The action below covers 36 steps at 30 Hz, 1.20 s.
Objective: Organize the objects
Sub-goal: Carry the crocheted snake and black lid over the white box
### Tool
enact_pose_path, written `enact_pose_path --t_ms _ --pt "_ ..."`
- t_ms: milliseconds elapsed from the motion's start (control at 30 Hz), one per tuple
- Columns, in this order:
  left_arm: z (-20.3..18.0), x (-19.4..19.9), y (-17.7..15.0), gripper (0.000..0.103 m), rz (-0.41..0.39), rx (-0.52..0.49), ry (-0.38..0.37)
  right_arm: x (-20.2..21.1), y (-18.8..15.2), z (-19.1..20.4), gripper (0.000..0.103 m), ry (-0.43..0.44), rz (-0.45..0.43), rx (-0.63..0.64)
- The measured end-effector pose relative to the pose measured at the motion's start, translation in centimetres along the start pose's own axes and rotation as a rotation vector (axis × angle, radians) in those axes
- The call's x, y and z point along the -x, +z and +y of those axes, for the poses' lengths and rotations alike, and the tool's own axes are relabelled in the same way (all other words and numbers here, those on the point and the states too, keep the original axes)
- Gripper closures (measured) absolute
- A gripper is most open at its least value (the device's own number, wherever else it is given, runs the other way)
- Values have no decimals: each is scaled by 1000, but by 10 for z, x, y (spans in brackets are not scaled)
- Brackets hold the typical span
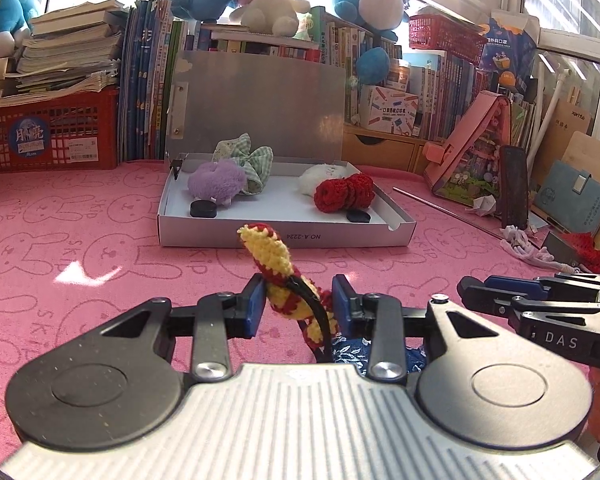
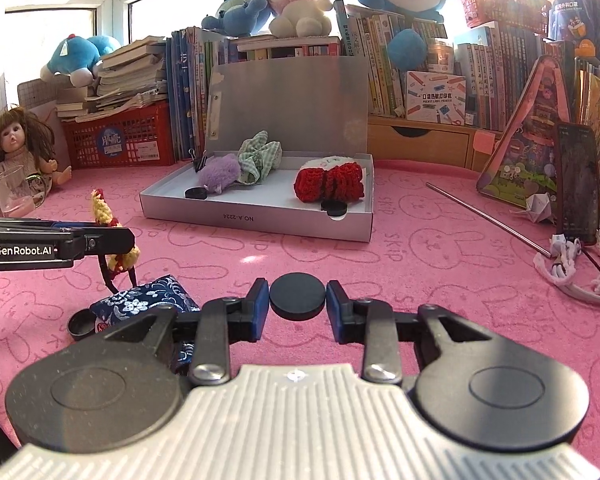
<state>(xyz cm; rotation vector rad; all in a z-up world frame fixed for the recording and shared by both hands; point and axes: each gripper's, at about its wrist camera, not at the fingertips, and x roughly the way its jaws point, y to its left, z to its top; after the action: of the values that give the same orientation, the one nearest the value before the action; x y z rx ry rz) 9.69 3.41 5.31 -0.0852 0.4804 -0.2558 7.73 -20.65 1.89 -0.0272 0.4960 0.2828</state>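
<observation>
Crocheted yellow-and-red yarn, a knitted hair tie (image 1: 284, 280) on a black elastic, pinched between the blue pads of the left gripper (image 1: 298, 300), lifted off the pink tabletop (image 1: 80, 240) and standing up past the fingertips. Loose upper end flopping forward, so likely to snag on the near wall of the white box (image 1: 284, 236) straight ahead of the gripper if carried in low. Black elastic trailing back under the gripper toward the blue floral pouch (image 2: 140, 300); whether caught on it cannot be told, but a drag on the pouch would follow if so. Grip only on soft yarn, therefore prone to slipping out under a quick swing. Right gripper (image 2: 298, 300) set around a black disc (image 2: 298, 297), pads just beside its edges; clamped or merely bracketing cannot be told, and a smooth round rim squeezed off-centre could squirt out and roll. Just left of the right gripper, a small black ring (image 2: 80, 324) on the tabletop beside the pouch, easy to knock. Inside the box, ahead of both grippers, a purple plush (image 1: 216, 182), a green checked scrunchie (image 1: 248, 164), a red knitted piece (image 1: 344, 196) and two more black discs, leaving free floor mainly in the middle; dropping wide risks burying those. Two grippers near each other, so a collision possible when both reach forward together.
</observation>
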Motion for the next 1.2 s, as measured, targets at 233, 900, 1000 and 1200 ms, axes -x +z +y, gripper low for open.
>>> enact_pose_path --t_ms 233,900,1000,1200 --pt "0 -2 8 62 -9 1 -7 -3 5 -2 67 5 -3 -14" --pt "5 -29 38 62 -23 12 -14 -31 34 -15 67 -16 -20 -43" --pt "11 -39 49 62 -28 27 -6 -43 45 -23 67 -25 -20 -66" --pt "22 -62 68 62 -25 51 16 -68 64 -37 67 -36 -6 -121"
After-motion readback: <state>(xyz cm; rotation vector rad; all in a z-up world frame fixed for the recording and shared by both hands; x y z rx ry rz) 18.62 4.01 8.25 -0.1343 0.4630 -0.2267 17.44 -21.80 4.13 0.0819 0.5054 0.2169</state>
